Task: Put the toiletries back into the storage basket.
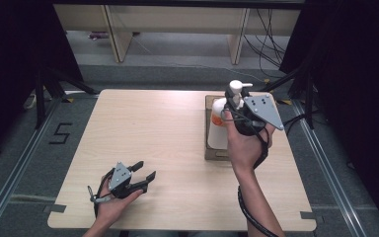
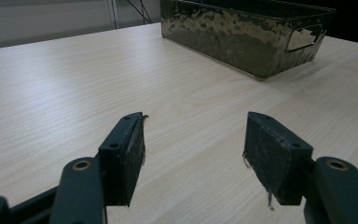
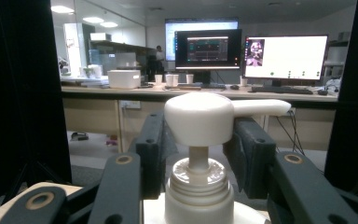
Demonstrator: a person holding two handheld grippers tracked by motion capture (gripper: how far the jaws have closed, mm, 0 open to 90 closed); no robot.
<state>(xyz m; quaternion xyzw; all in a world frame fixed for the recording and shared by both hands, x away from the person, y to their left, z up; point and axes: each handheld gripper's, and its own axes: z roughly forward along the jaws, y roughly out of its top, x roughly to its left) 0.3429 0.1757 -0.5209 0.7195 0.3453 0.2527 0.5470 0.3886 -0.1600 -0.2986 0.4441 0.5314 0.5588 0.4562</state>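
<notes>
The right gripper [image 1: 238,112] is clamped on the neck of a white pump bottle [image 1: 220,124] held upright over the tray [image 1: 210,149]. The bottle is judged rigid, smooth, bottom-heavy; the collar below the pump head [image 3: 199,117] is best gripped.

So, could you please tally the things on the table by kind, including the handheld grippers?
Pump bottle: 1
Metal basket: 1
Handheld grippers: 2, the left gripper and the right gripper
Total: 4
</notes>
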